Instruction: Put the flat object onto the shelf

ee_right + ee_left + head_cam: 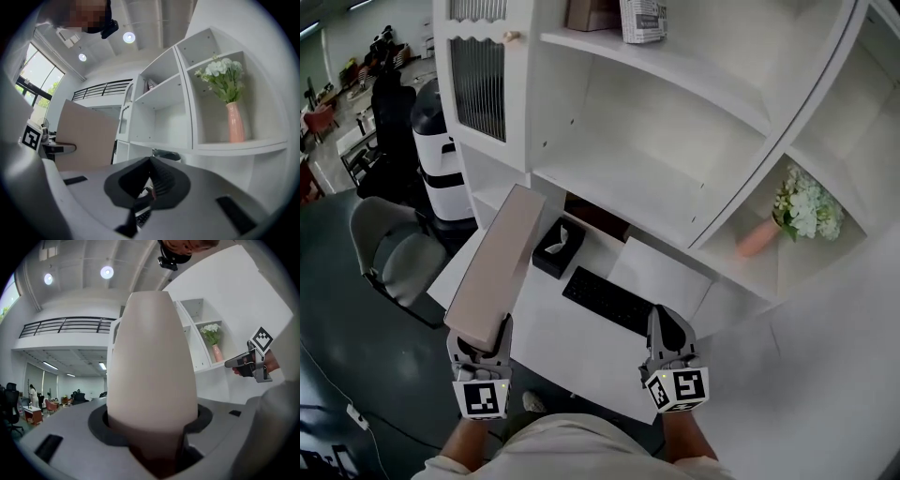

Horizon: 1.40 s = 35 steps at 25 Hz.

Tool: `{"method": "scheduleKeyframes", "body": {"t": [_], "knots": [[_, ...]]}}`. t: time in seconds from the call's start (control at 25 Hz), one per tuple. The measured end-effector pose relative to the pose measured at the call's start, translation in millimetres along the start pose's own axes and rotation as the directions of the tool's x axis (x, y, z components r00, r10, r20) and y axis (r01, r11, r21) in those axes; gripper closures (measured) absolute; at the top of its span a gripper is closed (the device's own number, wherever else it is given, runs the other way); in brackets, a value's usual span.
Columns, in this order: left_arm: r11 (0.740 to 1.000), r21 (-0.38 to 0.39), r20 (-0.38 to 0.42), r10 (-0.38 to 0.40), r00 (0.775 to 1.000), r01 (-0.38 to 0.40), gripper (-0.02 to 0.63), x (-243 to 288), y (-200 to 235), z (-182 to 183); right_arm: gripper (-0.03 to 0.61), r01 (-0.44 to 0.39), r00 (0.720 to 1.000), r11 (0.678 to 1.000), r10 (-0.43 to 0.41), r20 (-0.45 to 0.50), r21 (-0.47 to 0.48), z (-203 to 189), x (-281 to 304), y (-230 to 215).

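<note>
The flat object [497,267] is a long beige board, held by its near end in my left gripper [480,345], which is shut on it. The board slants up and away toward the white shelf unit [647,178], with its far end close to the lower shelf's left edge. In the left gripper view the board [152,366] fills the centre between the jaws. My right gripper [667,321] hovers over the desk by the keyboard, shut and holding nothing. The right gripper view shows its jaws [149,174] together, with the board [86,136] off to the left.
On the white desk [581,361] lie a black keyboard [607,300] and a black tissue box [559,246]. A pink vase of white flowers [759,236] stands in the right compartment. Books [642,19] sit on the upper shelf. A grey chair [394,253] stands to the left.
</note>
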<state>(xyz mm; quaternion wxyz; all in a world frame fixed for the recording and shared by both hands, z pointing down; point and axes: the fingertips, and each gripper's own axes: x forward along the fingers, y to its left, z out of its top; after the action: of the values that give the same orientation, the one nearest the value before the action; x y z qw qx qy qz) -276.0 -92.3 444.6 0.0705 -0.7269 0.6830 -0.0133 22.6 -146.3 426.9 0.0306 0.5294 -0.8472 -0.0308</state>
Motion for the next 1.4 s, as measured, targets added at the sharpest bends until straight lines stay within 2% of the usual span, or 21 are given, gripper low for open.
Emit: {"method": "scheduleKeyframes", "body": {"t": [0.24, 0.32, 0.4, 0.48, 0.68, 0.88, 1.0, 1.16, 1.4], "knots": [[0.998, 0.030, 0.025, -0.061, 0.998, 0.060, 0.334, 25, 14, 9, 0.575, 0.070, 0.998, 0.997, -0.070, -0.007, -0.016, 10, 3, 9], [0.992, 0.098, 0.040, -0.079, 0.996, 0.074, 0.334, 31, 14, 16, 0.575, 0.090, 0.996, 0.996, -0.090, -0.009, -0.022, 12, 1, 7], [0.962, 0.253, 0.062, -0.119, 0.991, 0.100, 0.336, 38, 10, 29, 0.575, 0.109, 0.994, 0.994, -0.110, -0.011, -0.022, 12, -2, 2], [0.931, 0.348, 0.069, -0.141, 0.988, 0.108, 0.336, 43, 5, 39, 0.575, 0.122, 0.992, 0.992, -0.123, -0.015, -0.020, 10, -5, -4], [0.892, 0.438, 0.068, -0.155, 0.986, 0.110, 0.336, 51, -11, 55, 0.575, 0.125, 0.992, 0.992, -0.125, -0.007, -0.011, 11, -7, -13], [0.849, 0.523, 0.120, -0.159, 0.980, 0.073, 0.336, 58, -26, 74, 0.575, 0.119, 0.993, 0.993, -0.118, 0.016, -0.018, 21, -10, -20], [0.803, 0.593, 0.141, -0.176, 0.974, 0.059, 0.336, 66, -34, 86, 0.575, 0.138, 0.990, 0.990, -0.138, 0.026, -0.012, 24, -16, -31], [0.719, 0.694, 0.166, -0.218, 0.962, 0.043, 0.336, 78, -47, 101, 0.575, 0.159, 0.987, 0.987, -0.159, 0.028, -0.006, 23, -22, -42], [0.621, 0.783, 0.175, -0.277, 0.945, 0.037, 0.336, 94, -73, 115, 0.575, 0.193, 0.981, 0.981, -0.193, 0.025, 0.001, 20, -30, -58]]}}
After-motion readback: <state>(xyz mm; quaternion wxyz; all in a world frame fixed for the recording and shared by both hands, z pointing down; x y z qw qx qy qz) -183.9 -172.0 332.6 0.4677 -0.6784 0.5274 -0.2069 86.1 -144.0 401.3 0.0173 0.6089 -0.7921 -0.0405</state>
